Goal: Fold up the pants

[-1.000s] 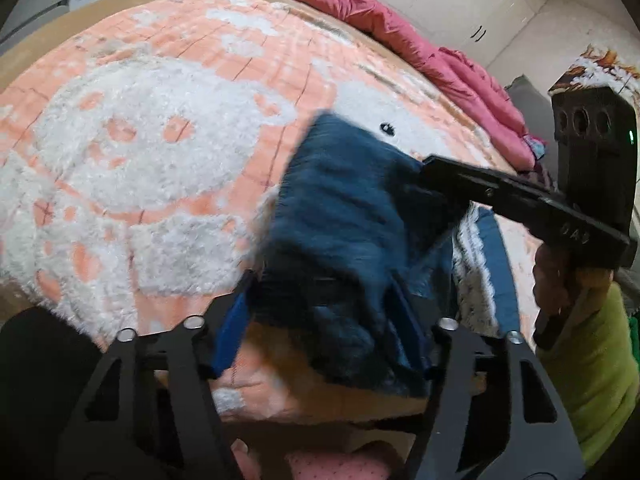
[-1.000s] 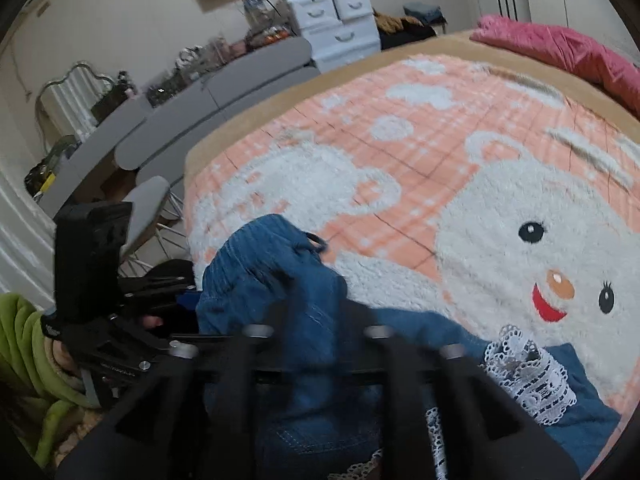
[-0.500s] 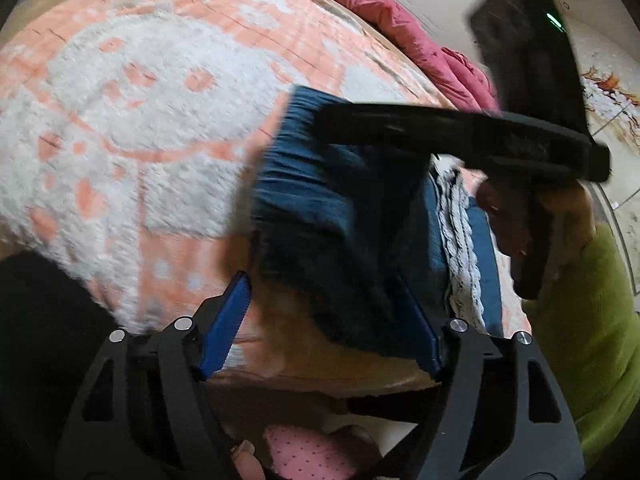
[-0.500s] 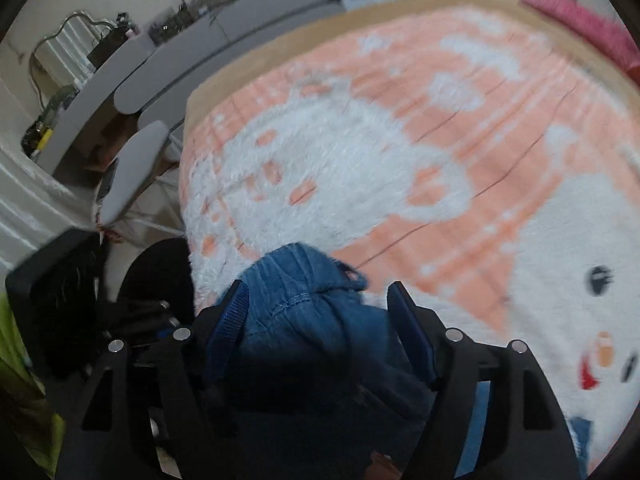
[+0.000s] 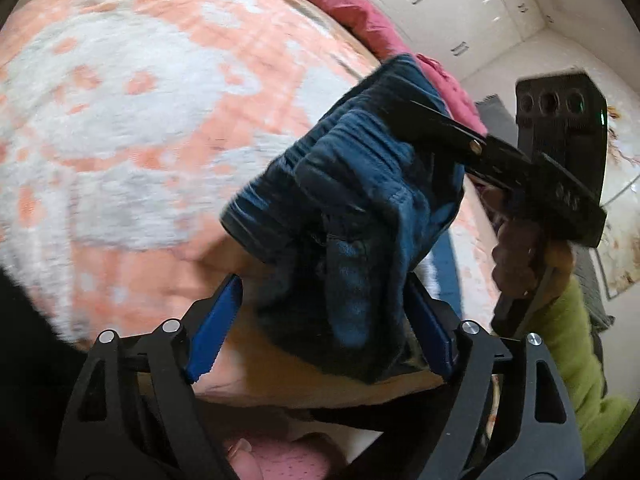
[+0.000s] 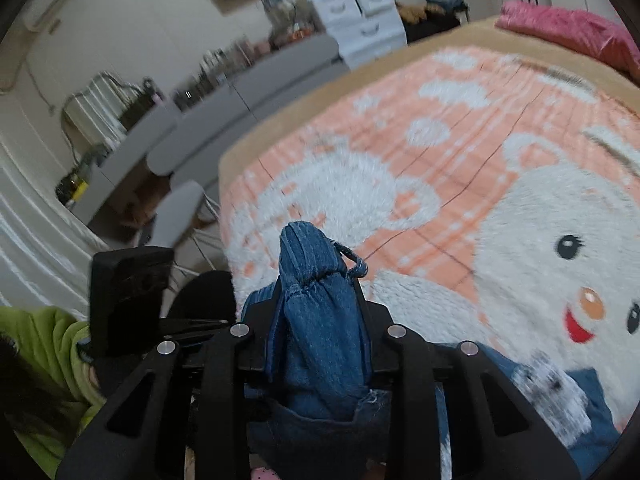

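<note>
Above the near edge of the fluffy orange-and-white blanket [image 6: 460,184], our closing right gripper [image 6: 320,304] pinches the bunched blue denim pants [image 6: 316,320], while our left gripper [image 5: 320,320] spreads wider around the hanging fabric.

Black grippers [image 5: 320,320] w/ blue pads [image 5: 214,316], silver screws, lime-green sleeve [image 5: 580,364]
</note>
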Action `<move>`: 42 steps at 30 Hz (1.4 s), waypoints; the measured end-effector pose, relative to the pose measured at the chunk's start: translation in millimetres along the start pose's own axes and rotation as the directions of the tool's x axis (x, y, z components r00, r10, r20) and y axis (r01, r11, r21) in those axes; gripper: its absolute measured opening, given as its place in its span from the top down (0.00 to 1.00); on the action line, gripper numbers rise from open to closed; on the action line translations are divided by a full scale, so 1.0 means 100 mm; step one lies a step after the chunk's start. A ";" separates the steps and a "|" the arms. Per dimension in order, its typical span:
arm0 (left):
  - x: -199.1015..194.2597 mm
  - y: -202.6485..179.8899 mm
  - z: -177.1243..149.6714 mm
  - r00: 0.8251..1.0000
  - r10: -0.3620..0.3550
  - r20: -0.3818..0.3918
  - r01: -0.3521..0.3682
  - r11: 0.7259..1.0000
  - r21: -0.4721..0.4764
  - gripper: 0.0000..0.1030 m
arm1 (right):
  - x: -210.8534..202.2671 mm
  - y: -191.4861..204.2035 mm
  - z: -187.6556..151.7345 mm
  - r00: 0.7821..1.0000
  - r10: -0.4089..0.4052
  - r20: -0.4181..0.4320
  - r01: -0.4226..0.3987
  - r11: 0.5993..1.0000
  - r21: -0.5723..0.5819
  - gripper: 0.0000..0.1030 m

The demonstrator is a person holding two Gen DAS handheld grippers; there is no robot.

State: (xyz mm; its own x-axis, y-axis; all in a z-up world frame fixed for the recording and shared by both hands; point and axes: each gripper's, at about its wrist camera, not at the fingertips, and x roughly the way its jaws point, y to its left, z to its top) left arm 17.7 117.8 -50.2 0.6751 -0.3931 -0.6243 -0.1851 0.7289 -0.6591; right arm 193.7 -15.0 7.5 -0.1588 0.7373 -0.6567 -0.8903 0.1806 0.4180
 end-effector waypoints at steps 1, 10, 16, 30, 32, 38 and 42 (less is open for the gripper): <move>0.04 -0.06 0.02 1.000 -0.031 -0.006 0.031 1.000 -0.006 0.29 | -0.13 -0.02 -0.06 1.000 0.000 0.028 0.000 1.000 -0.004 0.73; 0.36 -0.85 0.10 0.995 -0.102 -0.019 0.104 0.986 0.134 0.51 | -0.90 -0.38 -0.45 0.986 -0.056 0.159 0.054 0.998 0.014 0.71; 0.54 -1.12 -0.09 0.999 -0.041 -0.017 0.044 0.976 0.211 0.51 | -1.20 -0.71 -0.86 0.976 -0.078 0.203 0.063 0.995 0.081 0.57; 0.93 -1.68 -0.52 0.985 -0.100 -0.143 0.149 0.910 0.388 0.50 | -1.67 -1.01 -1.52 0.944 -0.144 0.297 0.032 0.936 0.350 0.29; 1.08 -1.72 -0.64 0.976 -0.089 -0.198 0.164 0.898 0.407 0.46 | -1.67 -1.02 -1.55 0.946 -0.175 0.274 0.061 0.924 0.379 0.28; 1.01 -1.68 -0.61 0.965 -0.131 -0.227 0.219 0.879 0.424 0.44 | -1.52 -0.95 -1.60 0.942 -0.312 0.127 0.238 0.884 0.403 0.28; 0.63 -1.65 -0.48 0.990 -0.090 -0.109 0.132 0.862 0.489 0.36 | -1.63 -0.89 -1.62 0.932 -0.332 0.149 0.245 0.875 0.416 0.27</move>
State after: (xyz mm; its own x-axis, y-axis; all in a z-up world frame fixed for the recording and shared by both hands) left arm 56.1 -54.4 -0.8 0.6069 -0.5159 -0.6046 0.2790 0.8506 -0.4458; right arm 229.8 -256.7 -24.0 0.2110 0.7239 -0.6569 -0.6407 0.6100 0.4664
